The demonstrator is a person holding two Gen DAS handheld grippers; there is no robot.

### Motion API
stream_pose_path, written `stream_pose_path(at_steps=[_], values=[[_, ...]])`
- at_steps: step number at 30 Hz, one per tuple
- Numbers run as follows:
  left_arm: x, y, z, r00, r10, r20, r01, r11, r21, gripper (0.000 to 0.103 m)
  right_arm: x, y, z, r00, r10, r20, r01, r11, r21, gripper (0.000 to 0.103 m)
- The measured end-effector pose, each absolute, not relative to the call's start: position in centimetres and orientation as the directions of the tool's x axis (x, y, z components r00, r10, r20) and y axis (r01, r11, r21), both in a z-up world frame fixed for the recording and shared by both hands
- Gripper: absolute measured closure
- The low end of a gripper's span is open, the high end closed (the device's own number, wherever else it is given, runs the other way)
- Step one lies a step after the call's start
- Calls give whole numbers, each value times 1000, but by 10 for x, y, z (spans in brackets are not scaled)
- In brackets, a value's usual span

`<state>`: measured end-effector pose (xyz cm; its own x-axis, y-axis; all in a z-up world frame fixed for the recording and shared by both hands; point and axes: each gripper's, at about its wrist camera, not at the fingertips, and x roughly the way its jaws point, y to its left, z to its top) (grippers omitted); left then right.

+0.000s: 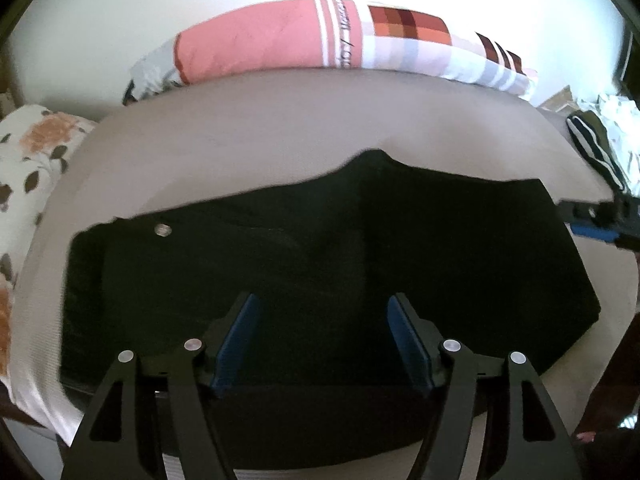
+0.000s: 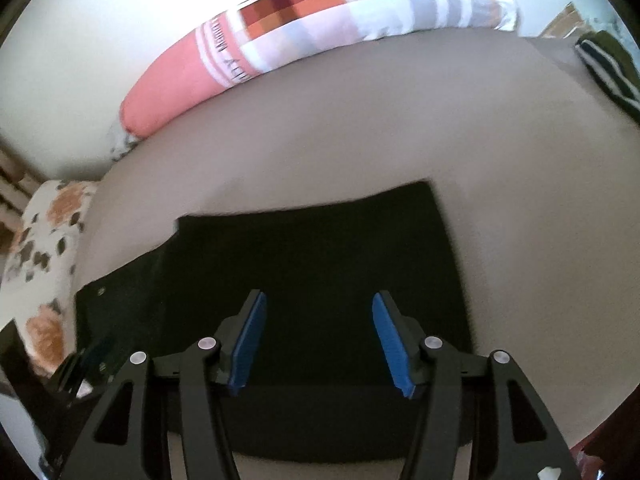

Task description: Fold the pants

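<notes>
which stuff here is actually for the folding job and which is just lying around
For the job: black pants, left tool, right tool, both open.

Lying about: long patterned pillow, floral pillow, striped dark garment, white clothes.

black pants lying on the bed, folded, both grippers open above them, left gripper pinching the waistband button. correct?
Not quite. The left gripper pinches nothing: in the left wrist view its jaws stand wide apart over the black pants, and the button lies well off to the left. The rest holds: the right gripper is open too, pants on the bed.
</notes>
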<state>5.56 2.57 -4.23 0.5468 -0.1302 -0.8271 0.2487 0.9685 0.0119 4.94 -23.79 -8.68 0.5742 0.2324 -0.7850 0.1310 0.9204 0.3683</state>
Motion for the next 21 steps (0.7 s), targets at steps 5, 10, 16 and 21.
stream_pose_path(at_steps=[5,10,16,21], values=[[58,51,-31,573,-94,-814,228,973,48,34,39,-219,-89,592,305,-746,73,901,427,44],[63,85,-17,589,-69,-805,196,979,60,34,32,-219,-96,624,306,-719,101,881,462,43],[75,161,3,601,-38,-798,53,999,-8,34,27,-225,-103,673,299,-677,65,888,456,42],[87,214,-7,511,-126,-850,11,990,-140,34,33,-231,-102,676,311,-668,67,877,476,42]])
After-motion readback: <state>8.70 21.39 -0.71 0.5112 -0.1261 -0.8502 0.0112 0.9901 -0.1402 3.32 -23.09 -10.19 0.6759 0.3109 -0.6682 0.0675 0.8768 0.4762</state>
